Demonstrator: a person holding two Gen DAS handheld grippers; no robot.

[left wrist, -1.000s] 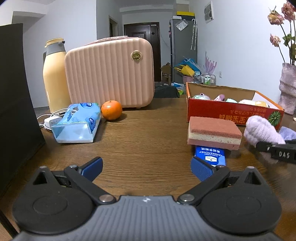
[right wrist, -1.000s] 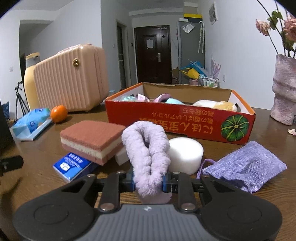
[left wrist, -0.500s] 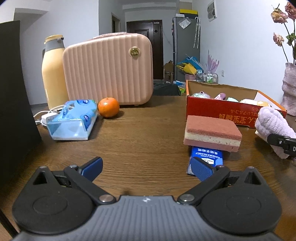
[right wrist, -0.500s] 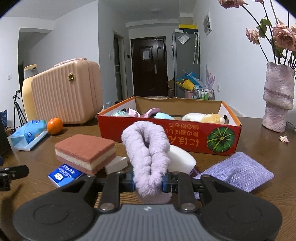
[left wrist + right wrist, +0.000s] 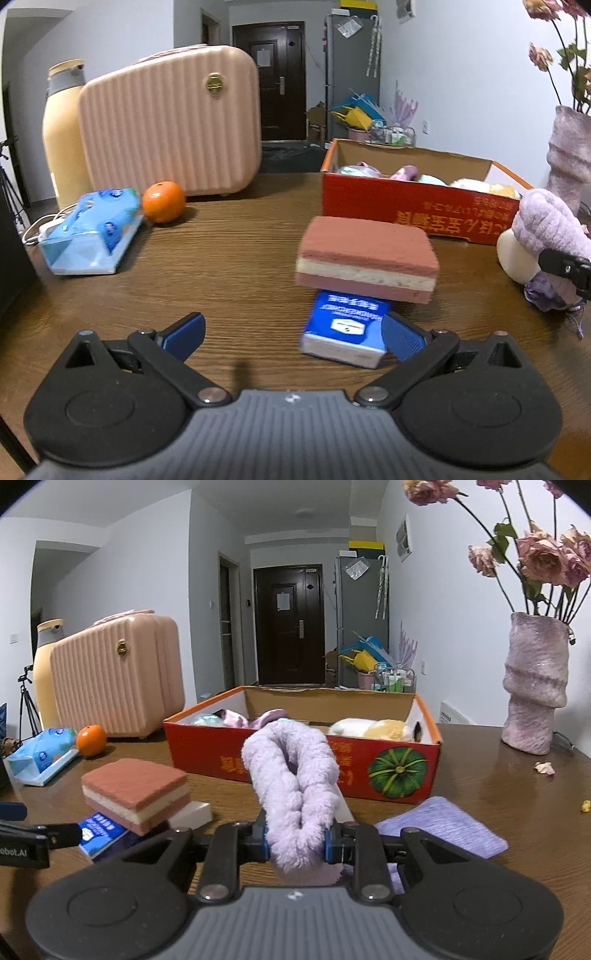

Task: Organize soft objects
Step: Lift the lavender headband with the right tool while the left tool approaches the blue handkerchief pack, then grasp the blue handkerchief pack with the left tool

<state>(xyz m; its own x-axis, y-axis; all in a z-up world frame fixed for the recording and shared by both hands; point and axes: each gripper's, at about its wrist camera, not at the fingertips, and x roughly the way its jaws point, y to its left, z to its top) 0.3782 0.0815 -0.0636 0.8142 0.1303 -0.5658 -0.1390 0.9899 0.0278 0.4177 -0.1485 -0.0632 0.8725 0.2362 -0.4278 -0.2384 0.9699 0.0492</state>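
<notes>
My right gripper [image 5: 297, 845] is shut on a fluffy lilac scrunchie [image 5: 291, 786], held up in front of the red cardboard box [image 5: 399, 771], which holds several soft toys. In the left wrist view the same scrunchie [image 5: 546, 225] hangs at the far right. My left gripper [image 5: 291, 336] stands open low over the table, its right finger beside a blue tissue packet [image 5: 345, 334]. A pink and cream sponge [image 5: 365, 256] lies partly on that packet. A lilac pouch [image 5: 443, 827] lies under my right gripper. A white round foam piece [image 5: 515, 254] sits by the box.
A pink ribbed case [image 5: 170, 122], a cream flask [image 5: 62, 129], an orange [image 5: 163, 201] and a blue wipes pack [image 5: 92, 230] stand at the back left. A lilac vase [image 5: 535, 686] with dried roses stands at the right. A white block [image 5: 192, 814] lies beside the sponge.
My right gripper has lifted the scrunchie and carried it closer to the red box. My left gripper has moved forward towards the blue packet and the sponge.
</notes>
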